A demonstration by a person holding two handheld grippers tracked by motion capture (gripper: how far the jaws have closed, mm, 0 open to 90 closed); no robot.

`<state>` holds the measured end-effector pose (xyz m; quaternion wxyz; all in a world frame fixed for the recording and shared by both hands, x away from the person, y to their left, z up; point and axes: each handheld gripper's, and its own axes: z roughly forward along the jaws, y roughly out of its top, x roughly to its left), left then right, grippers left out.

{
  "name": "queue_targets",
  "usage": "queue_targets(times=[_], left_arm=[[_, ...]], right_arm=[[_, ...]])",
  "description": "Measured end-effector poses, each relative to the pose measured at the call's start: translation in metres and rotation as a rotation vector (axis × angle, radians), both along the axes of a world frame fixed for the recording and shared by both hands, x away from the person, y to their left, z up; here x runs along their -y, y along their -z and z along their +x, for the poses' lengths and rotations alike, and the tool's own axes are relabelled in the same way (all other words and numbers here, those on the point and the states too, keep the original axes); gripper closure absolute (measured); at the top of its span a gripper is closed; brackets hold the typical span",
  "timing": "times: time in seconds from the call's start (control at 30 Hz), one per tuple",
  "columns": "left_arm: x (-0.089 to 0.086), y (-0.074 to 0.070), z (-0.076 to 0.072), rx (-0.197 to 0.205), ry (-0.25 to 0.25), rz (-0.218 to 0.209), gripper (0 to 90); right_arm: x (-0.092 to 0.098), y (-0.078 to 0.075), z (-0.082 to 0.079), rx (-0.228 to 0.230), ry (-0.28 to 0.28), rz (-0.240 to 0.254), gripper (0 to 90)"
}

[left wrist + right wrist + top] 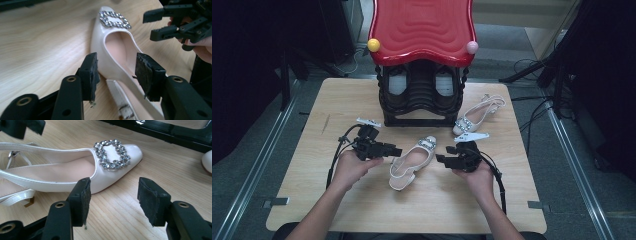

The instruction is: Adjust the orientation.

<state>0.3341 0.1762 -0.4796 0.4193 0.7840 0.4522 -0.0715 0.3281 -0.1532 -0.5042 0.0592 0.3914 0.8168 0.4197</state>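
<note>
Wooden table (312, 165) with a white slingback shoe (412, 161) lying at its centre, between two hand-held grippers.

At nine o'clock of the shoe, the left gripper (396, 150) is released, jaws spread astride the shoe's side without pressing. At three o'clock, the right gripper (440, 159) gapes, holding nothing. A second shoe (477, 116) lies at one o'clock beside a red-roofed black rack (422, 60).

the high view looked down from above the person's side. each gripper view sat close, low over the table (312, 150); both faced the white shoe (110, 45) from opposite sides.
</note>
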Motion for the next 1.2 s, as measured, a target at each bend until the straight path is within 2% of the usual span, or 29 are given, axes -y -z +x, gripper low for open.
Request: queue_targets(times=[0.23, 0.43, 0.57, 0.63, 0.77, 0.87, 0.9, 1.2], left_arm=[[-0.021, 0.004, -0.001, 0.019, -0.032, 0.048, 48.9], [-0.035, 0.010, -0.006, 0.011, -0.062, 0.053, 48.9], [-0.044, 0.015, -0.010, 0.011, -0.087, 0.061, 48.8], [-0.048, 0.016, -0.011, 0.007, -0.098, 0.061, 48.6], [-0.055, 0.018, -0.014, 0.010, -0.124, 0.055, 47.9], [-0.058, 0.019, -0.016, 0.008, -0.137, 0.047, 47.6], [-0.060, 0.020, -0.016, 0.013, -0.131, 0.056, 47.6], [-0.065, 0.023, -0.021, 0.011, -0.149, 0.062, 47.4]], right_arm=[[-0.005, 0.001, -0.005, 0.000, -0.016, 0.010, 47.9], [-0.011, 0.004, -0.010, -0.002, -0.016, 0.030, 54.5], [-0.017, 0.008, -0.012, -0.021, -0.041, 0.033, 68.4], [-0.022, 0.011, -0.013, -0.033, -0.072, 0.002, 79.5], [-0.028, 0.014, -0.011, -0.045, -0.088, -0.011, 90.0], [-0.031, 0.016, -0.006, -0.071, -0.088, 0.004, 90.0], [-0.032, 0.016, -0.005, -0.074, -0.089, 0.009, 90.0], [-0.038, 0.017, 0.001, -0.073, -0.108, -0.010, 90.0]])
